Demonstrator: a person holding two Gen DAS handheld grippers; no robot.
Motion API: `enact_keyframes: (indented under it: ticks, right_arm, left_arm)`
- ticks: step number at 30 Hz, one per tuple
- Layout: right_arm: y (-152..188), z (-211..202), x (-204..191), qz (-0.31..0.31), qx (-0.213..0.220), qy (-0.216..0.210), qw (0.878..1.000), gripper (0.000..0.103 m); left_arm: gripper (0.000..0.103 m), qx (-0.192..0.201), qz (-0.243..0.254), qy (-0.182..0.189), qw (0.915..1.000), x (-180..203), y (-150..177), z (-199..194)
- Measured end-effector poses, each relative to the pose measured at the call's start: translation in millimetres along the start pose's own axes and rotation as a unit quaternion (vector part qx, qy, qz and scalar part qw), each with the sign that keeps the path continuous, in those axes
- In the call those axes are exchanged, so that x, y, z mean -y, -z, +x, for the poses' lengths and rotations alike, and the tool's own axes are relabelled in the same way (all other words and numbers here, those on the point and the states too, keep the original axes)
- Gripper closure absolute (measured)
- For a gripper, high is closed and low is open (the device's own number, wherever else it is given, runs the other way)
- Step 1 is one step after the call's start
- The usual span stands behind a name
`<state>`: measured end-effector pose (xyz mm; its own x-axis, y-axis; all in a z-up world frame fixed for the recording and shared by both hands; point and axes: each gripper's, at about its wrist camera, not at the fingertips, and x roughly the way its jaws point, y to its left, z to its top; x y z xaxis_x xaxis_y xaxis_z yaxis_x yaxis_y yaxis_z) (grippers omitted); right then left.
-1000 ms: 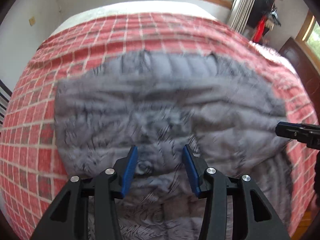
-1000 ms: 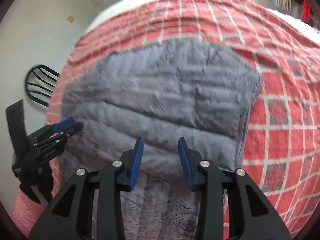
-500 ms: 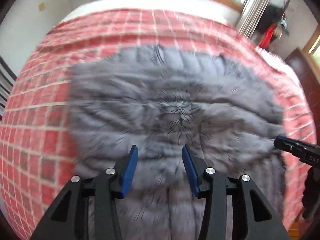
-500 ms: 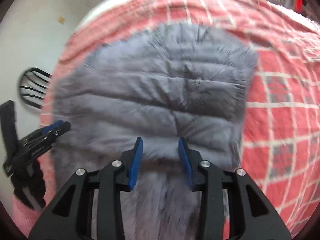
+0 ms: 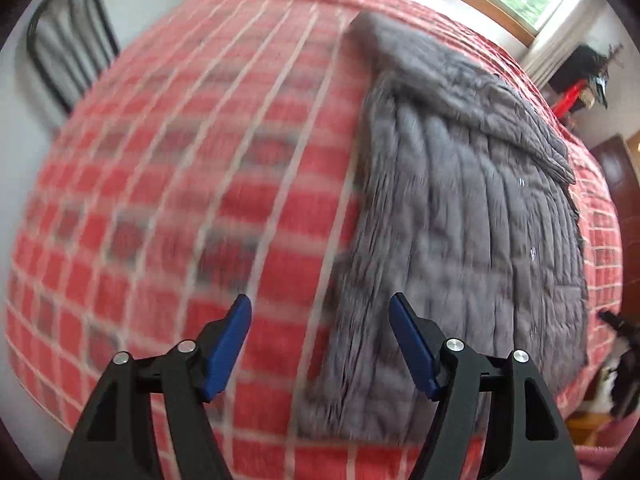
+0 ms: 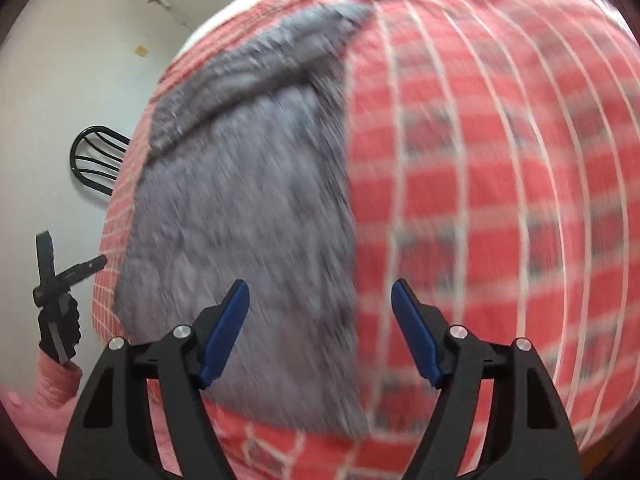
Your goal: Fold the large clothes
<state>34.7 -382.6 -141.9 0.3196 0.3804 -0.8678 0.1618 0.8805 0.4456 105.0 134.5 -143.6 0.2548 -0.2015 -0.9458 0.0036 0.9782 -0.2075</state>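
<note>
Grey quilted jacket [image 5: 460, 208] lies folded flat on the red plaid bedspread [image 5: 180, 200], near the bed's front edge. Left gripper [image 5: 320, 340] jaws spread wide, empty, above the jacket's left edge. Right gripper [image 6: 320, 332] likewise spread, empty, above its right edge.

My left gripper [image 5: 320, 344] hangs with its jaws wide apart and nothing between them, over the near edge of the bed [image 5: 168, 184]; to its left the red checked cover lies bare out to the left edge, so I can pass freely there. The grey quilted jacket [image 5: 460, 216] takes up the middle strip from the near edge toward the far one. My right gripper [image 6: 320, 332] is spread just as wide, with bare cover [image 6: 500, 184] running to the right edge. Off the left edge a black chair [image 5: 64, 44] stands by the wall.
</note>
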Motion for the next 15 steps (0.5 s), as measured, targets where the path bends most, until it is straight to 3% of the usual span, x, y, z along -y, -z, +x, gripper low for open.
enact_keyframes:
  ticks: [3,11,15]
  right_arm:
    - [21,4,11,0.015,-0.011,-0.008,1.0,0.03]
    - [42,23,14,0.01,-0.022,-0.033,0.999,0.032]
    - [46,34,-1,-0.01,-0.038,-0.045,0.998,0.05]
  left_arm:
    - [0.032,-0.012,-0.024,0.035,0.999,-9,20,8]
    - [0.032,-0.018,-0.03,0.062,0.9975,-2,42,24]
    - [0.054,-0.016,-0.04,0.072,0.9965,1,43,24]
